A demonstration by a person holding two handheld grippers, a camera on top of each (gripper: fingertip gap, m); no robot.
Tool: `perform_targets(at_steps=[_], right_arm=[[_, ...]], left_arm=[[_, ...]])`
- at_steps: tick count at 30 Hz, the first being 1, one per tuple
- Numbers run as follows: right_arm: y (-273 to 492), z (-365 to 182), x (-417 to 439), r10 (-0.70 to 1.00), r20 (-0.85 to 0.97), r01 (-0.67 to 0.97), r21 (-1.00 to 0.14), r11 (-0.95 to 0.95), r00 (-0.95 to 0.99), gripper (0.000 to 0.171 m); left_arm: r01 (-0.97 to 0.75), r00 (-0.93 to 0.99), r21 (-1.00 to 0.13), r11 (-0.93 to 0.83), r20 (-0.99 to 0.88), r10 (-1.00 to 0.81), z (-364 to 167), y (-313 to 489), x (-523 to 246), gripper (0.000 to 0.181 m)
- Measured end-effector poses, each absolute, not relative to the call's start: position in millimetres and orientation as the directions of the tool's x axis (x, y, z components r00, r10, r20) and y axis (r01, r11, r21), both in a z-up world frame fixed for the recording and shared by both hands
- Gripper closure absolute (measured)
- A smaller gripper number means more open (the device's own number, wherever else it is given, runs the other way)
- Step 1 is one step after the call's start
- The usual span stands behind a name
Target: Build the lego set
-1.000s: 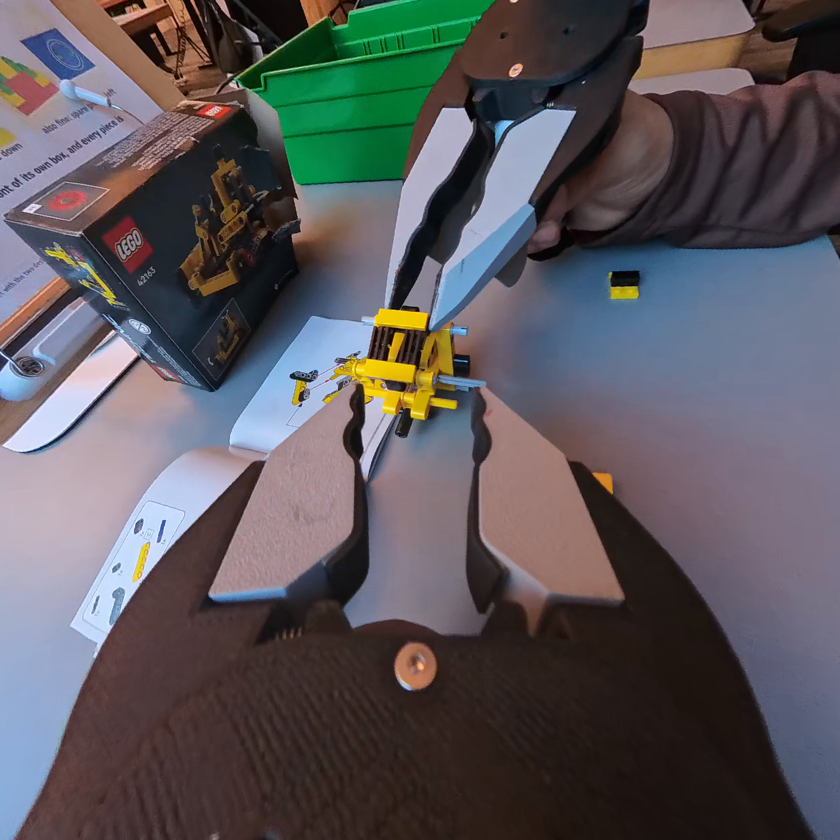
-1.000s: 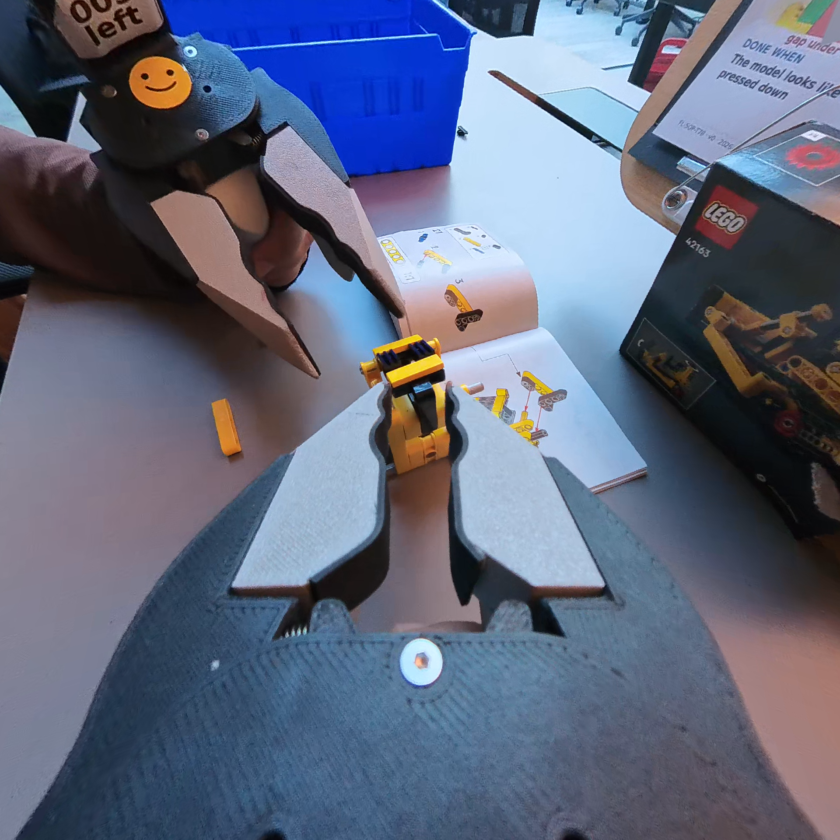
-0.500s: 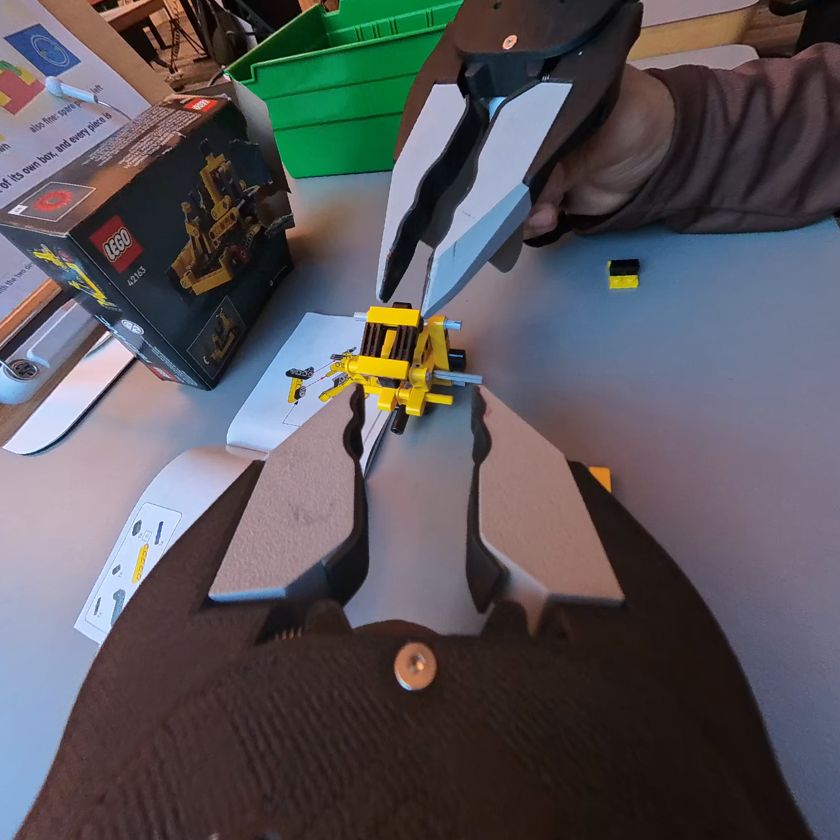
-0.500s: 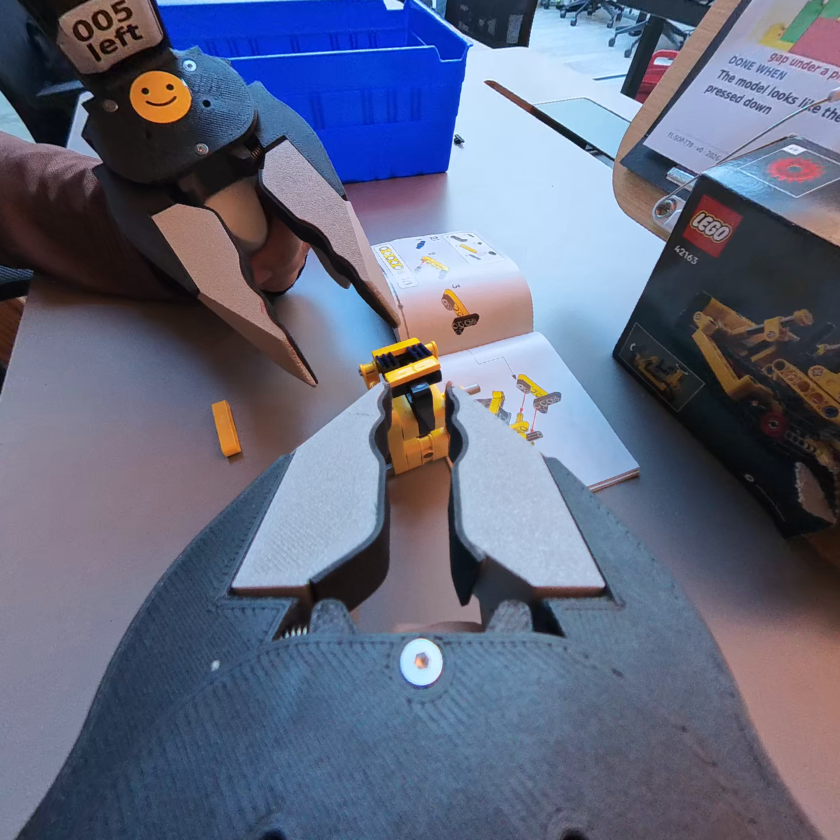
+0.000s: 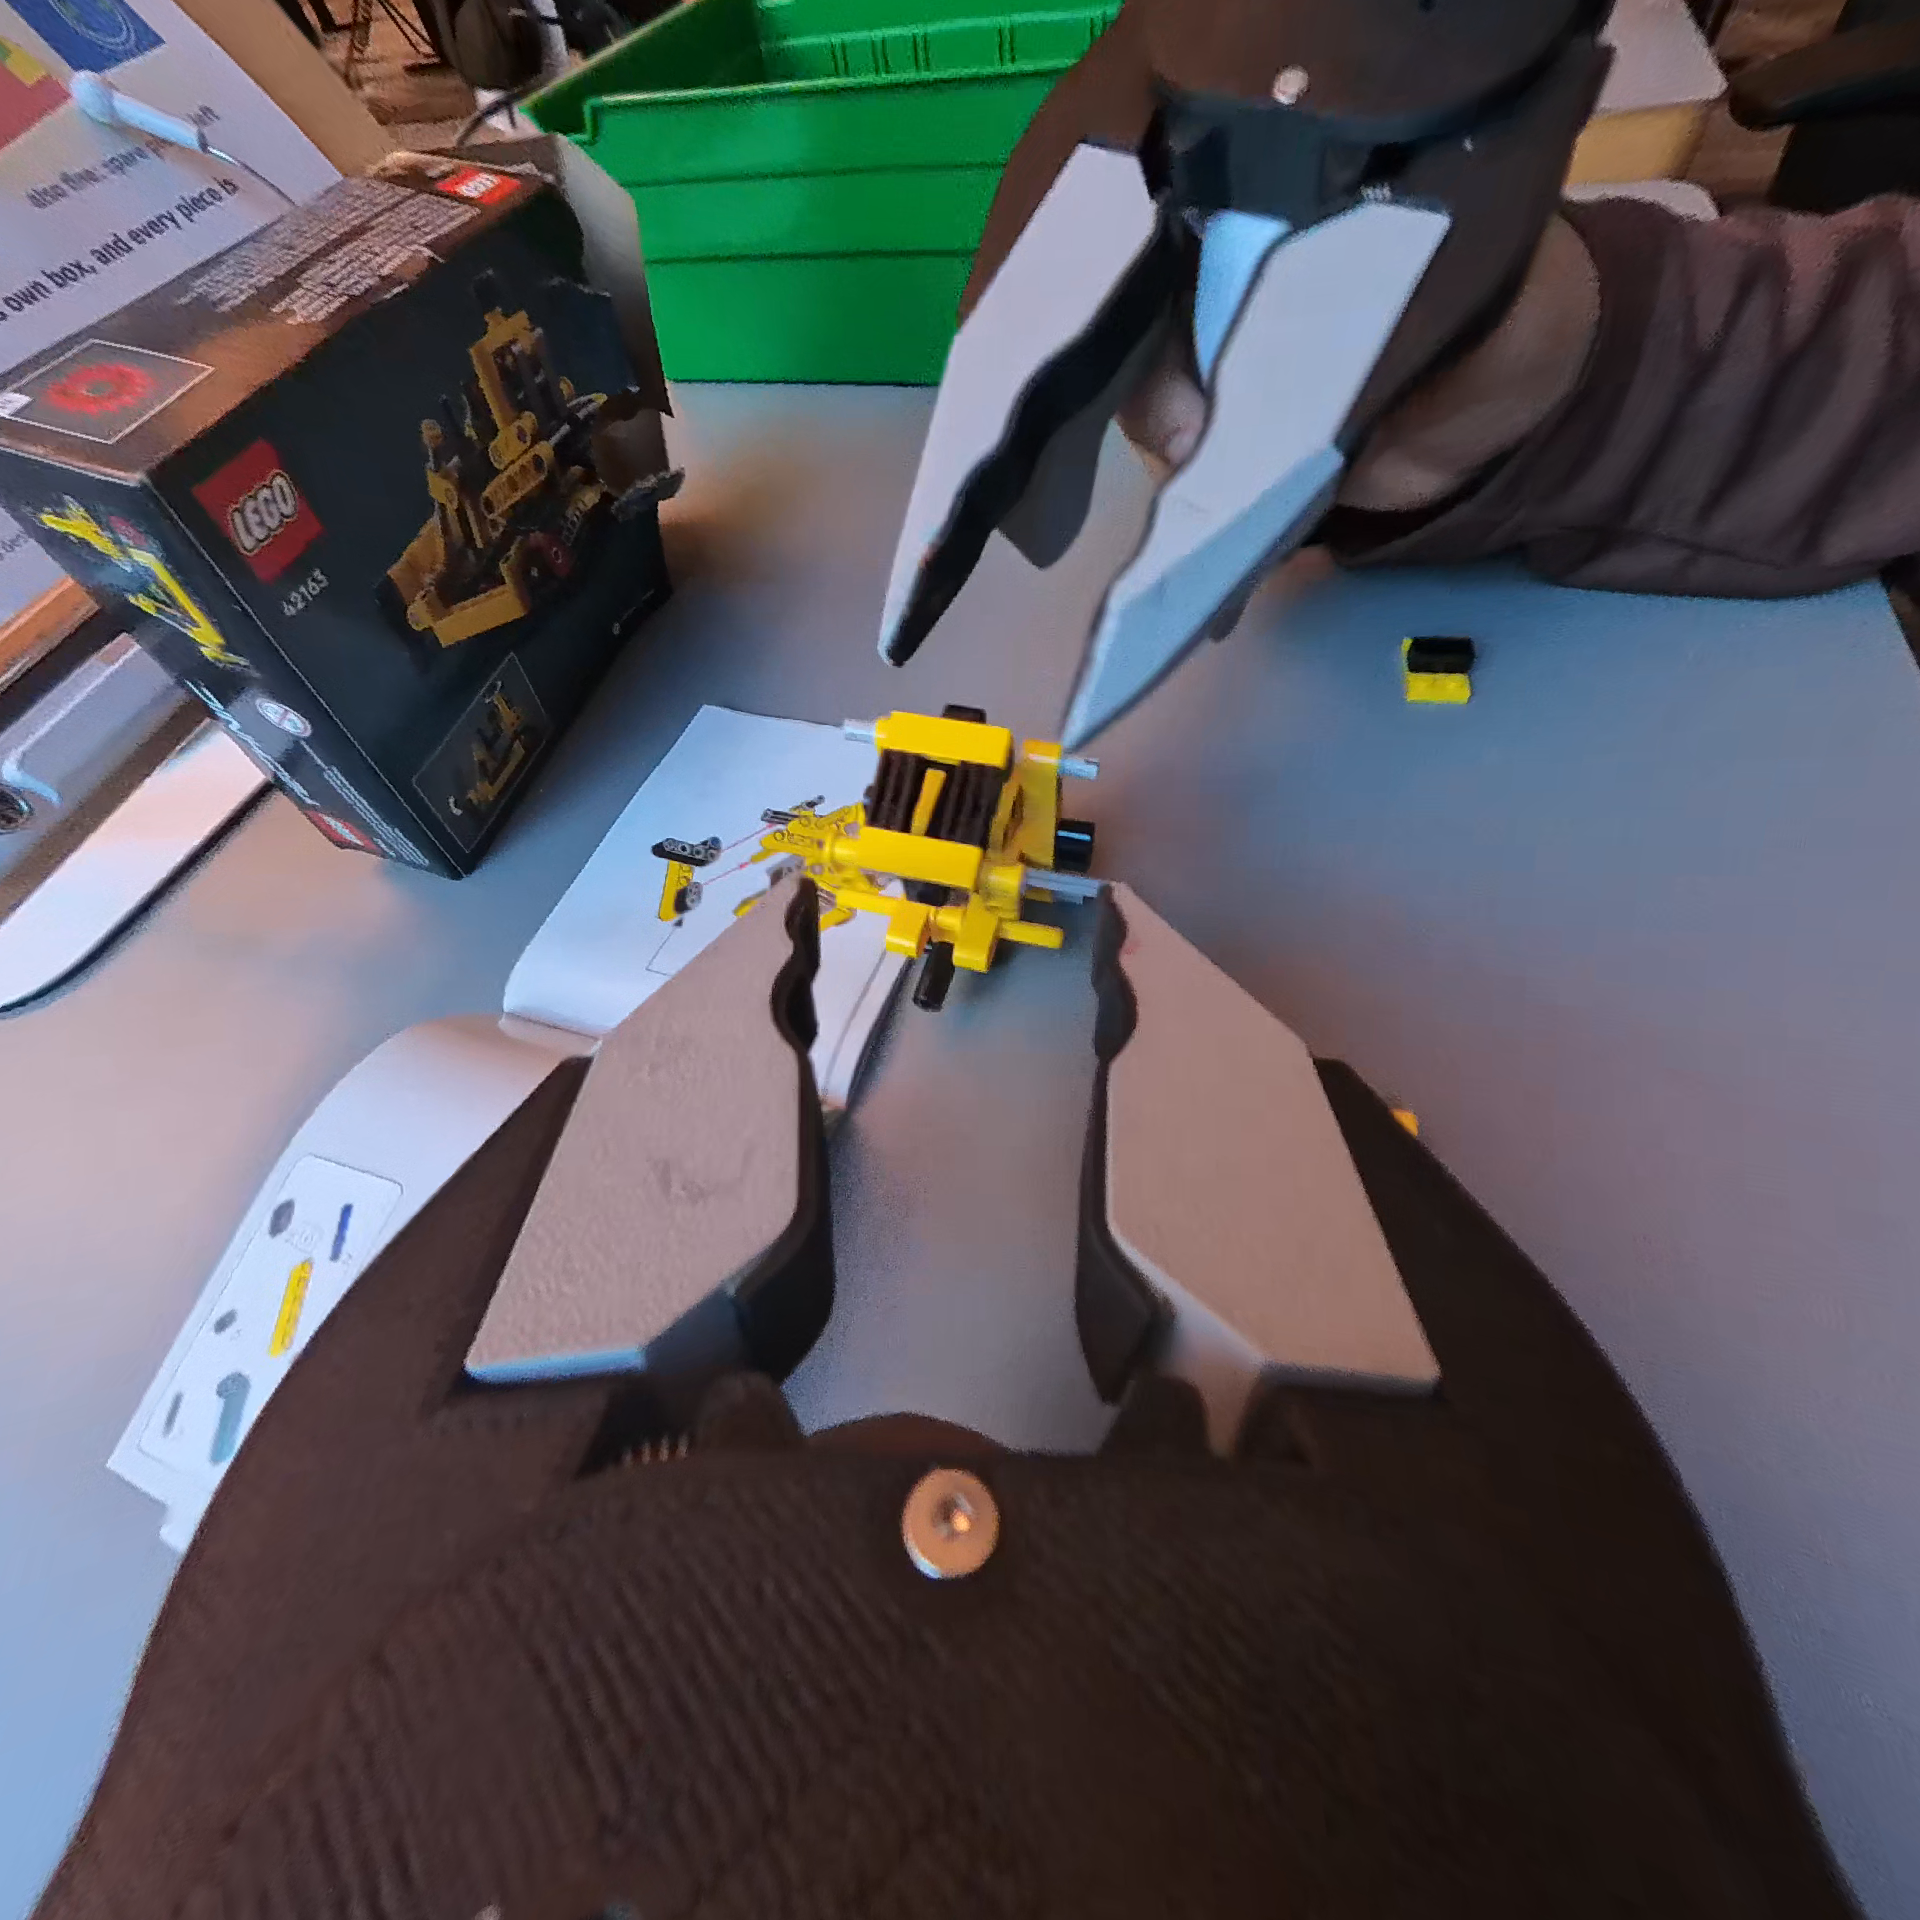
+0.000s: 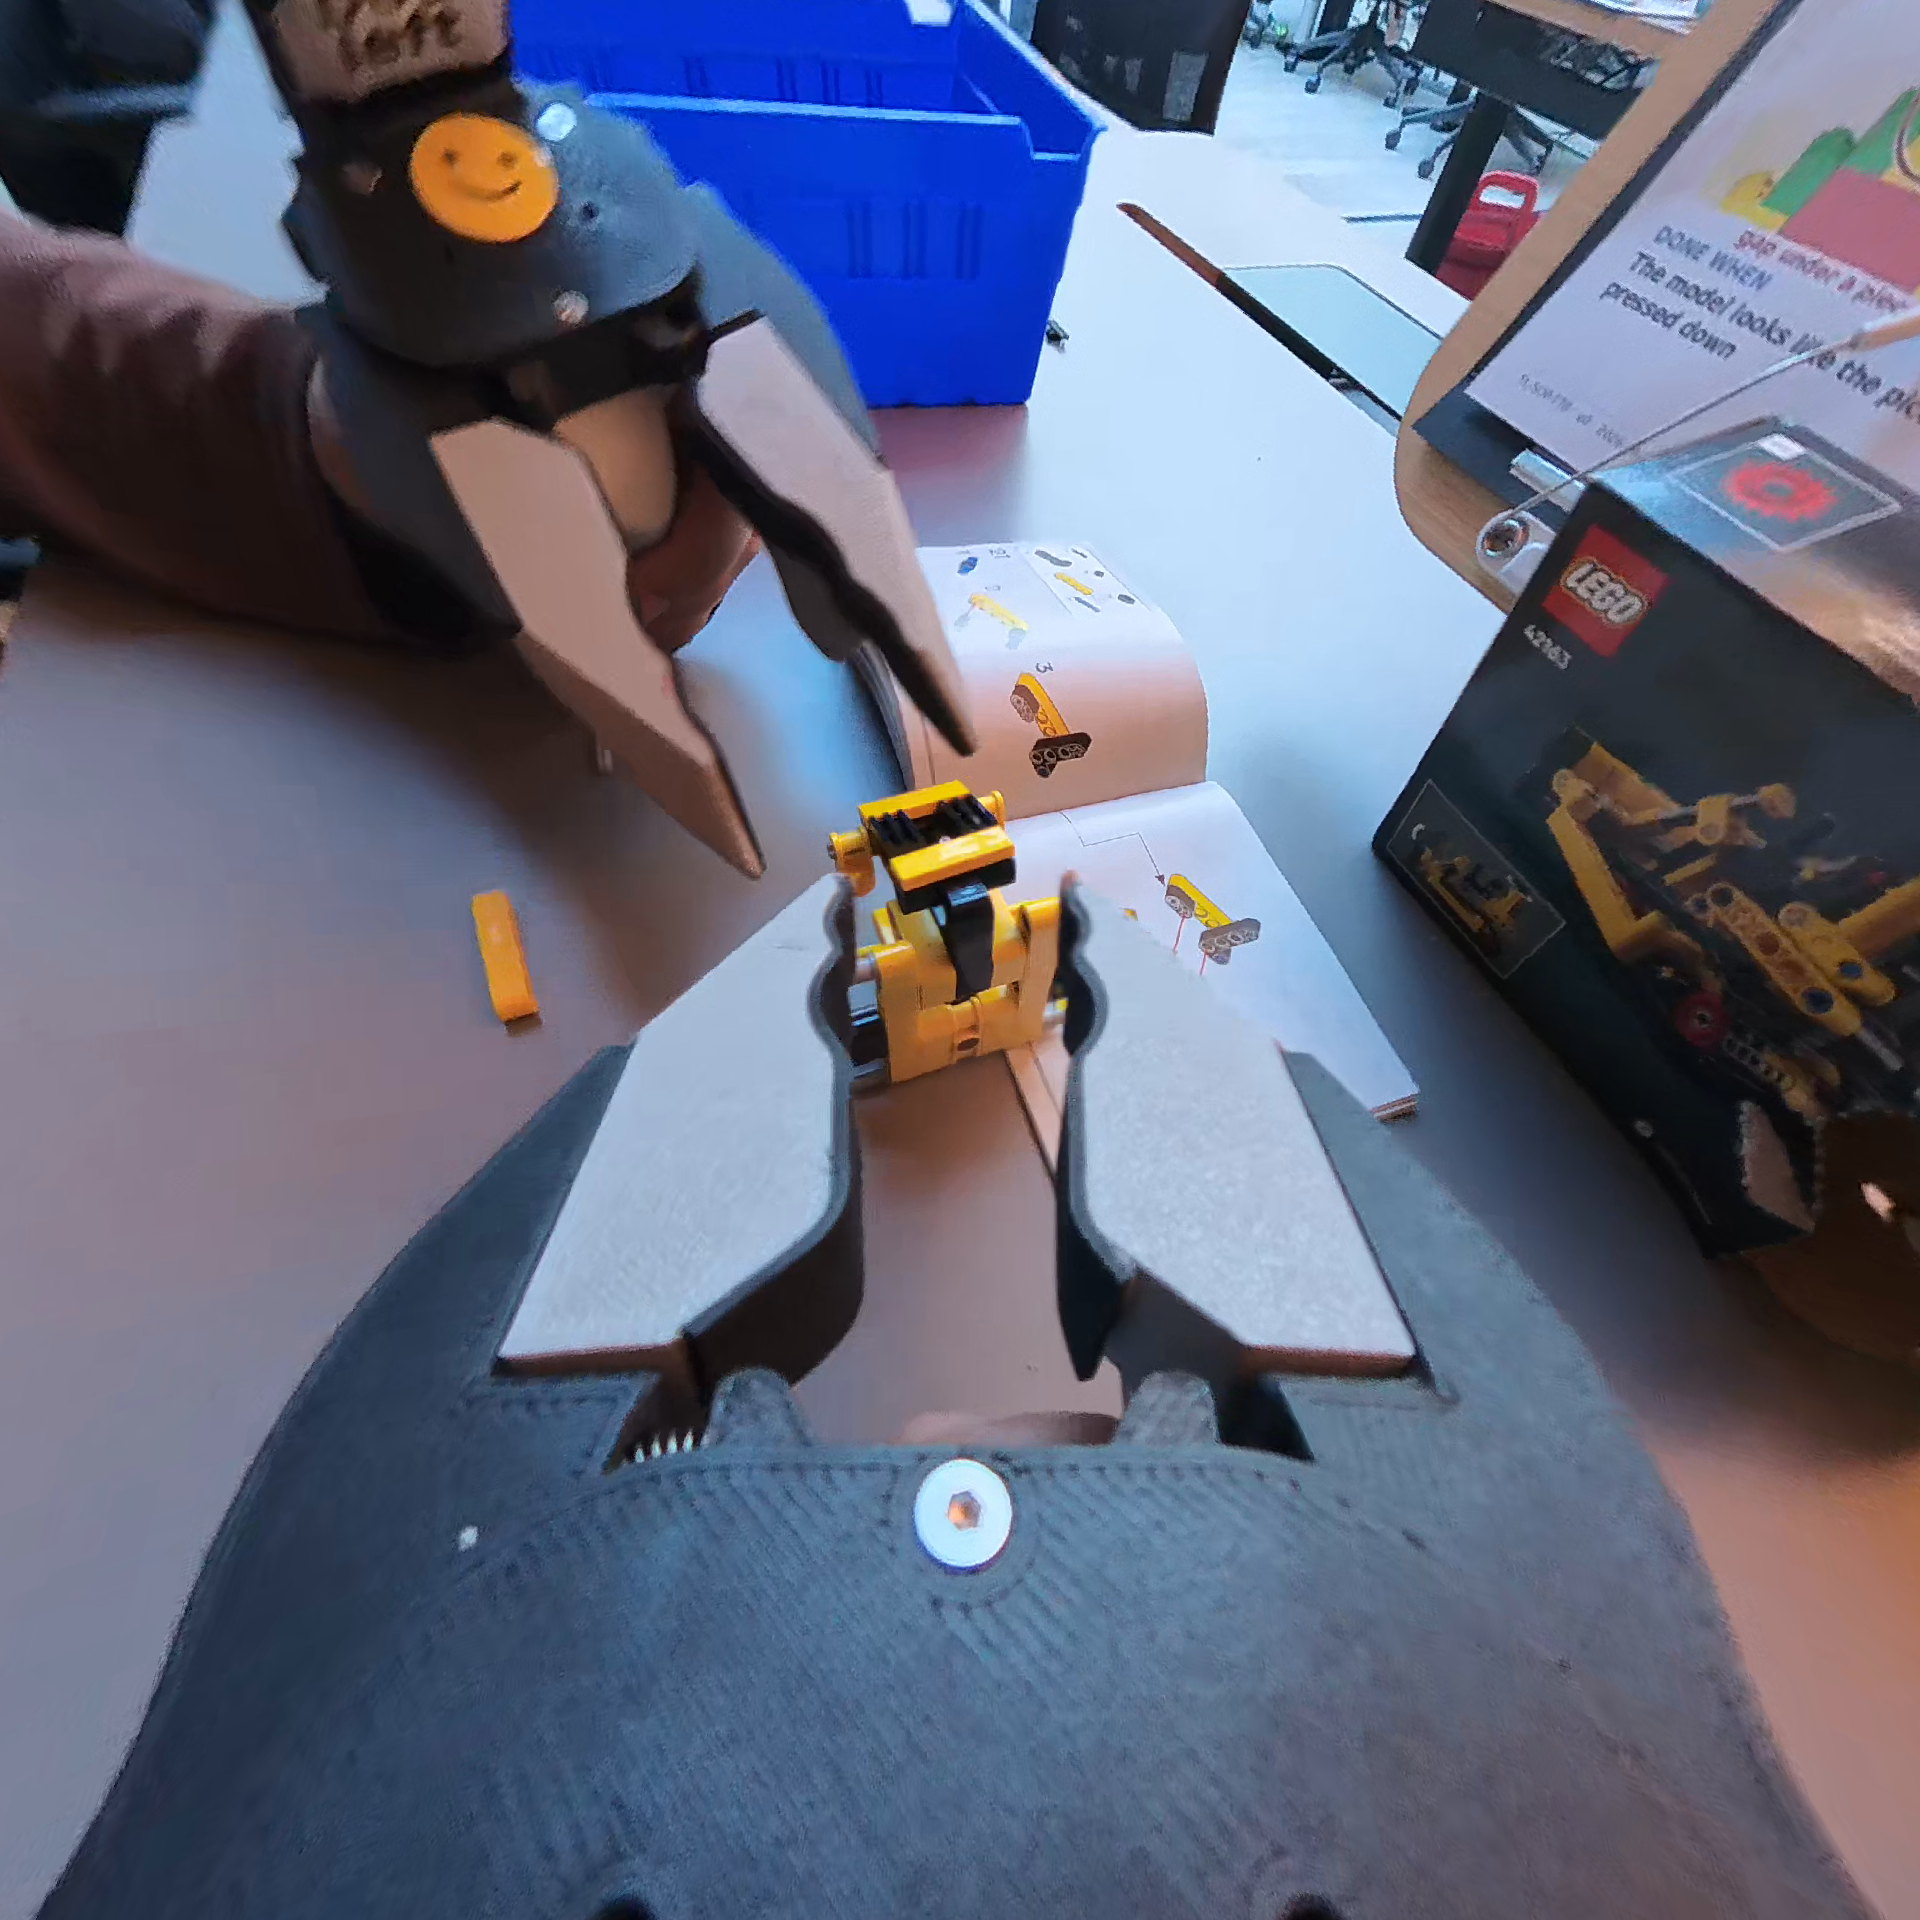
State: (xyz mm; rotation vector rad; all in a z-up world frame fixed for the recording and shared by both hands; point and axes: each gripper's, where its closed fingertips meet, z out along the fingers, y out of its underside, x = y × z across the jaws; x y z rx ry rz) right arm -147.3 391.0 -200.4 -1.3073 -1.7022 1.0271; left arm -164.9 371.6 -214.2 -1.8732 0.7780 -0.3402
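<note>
The small yellow and black lego model (image 5: 951, 831) stands on the grey table at the edge of the open instruction booklet (image 5: 623, 935). My left gripper (image 5: 956, 914) is open and empty, its tips just short of the model. My right gripper (image 6: 954, 896) is open, with its jaws on either side of the model (image 6: 956, 966) and not clamping it. In the left wrist view the right gripper (image 5: 982, 696) hangs just above the model. In the right wrist view the left gripper (image 6: 857, 805) is open beyond the model.
The black lego box (image 5: 364, 520) stands left of the booklet, also seen in the right wrist view (image 6: 1662, 883). A green bin (image 5: 831, 208) and a blue bin (image 6: 883, 208) sit at the table ends. A black-yellow piece (image 5: 1437, 668) and an orange piece (image 6: 504, 956) lie loose.
My right gripper was shut on the model and has now opened and let go of it. The model rests on the table. My left gripper stays open and has shifted slightly.
</note>
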Motion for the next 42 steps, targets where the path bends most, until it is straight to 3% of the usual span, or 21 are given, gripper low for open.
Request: perform_targets(at_steps=[1,8,15,20,25,36,42], right_arm=[[390,-201,-148,0.974,0.100,0.380,-0.909,0.172,-0.204,0.135],[391,-207,-155,0.970,0.149,0.402,-0.890,0.217,-0.193,0.137],[391,-207,-156,0.964,0.198,0.402,-0.880,0.254,-0.176,0.150],[395,-207,-155,0.974,0.155,0.407,-0.889,0.210,-0.163,0.150],[397,-209,-153,0.977,0.145,0.419,-0.886,0.198,-0.154,0.151],[401,-194,-146,0.981,0.119,0.362,-0.917,0.167,-0.151,0.148],[428,-172,-132,0.996,0.054,0.268,-0.961,0.072,-0.074,0.139]], left_arm=[[-0.350,0.749,-0.899,-0.265,-0.098,-0.655,-213,375,-165,0.130],[-0.291,0.723,-0.899,-0.326,0.016,-0.691,-216,384,-162,0.142],[-0.213,0.705,-0.903,-0.372,0.122,-0.699,-217,383,-164,0.142],[-0.156,0.693,-0.905,-0.395,0.184,-0.697,-214,381,-169,0.144],[-0.091,0.687,-0.915,-0.393,0.228,-0.690,-207,381,-175,0.158],[-0.073,0.693,-0.916,-0.395,0.239,-0.680,-206,377,-177,0.136],[-0.140,0.766,-0.946,-0.292,0.084,-0.637,-201,378,-197,0.133]])
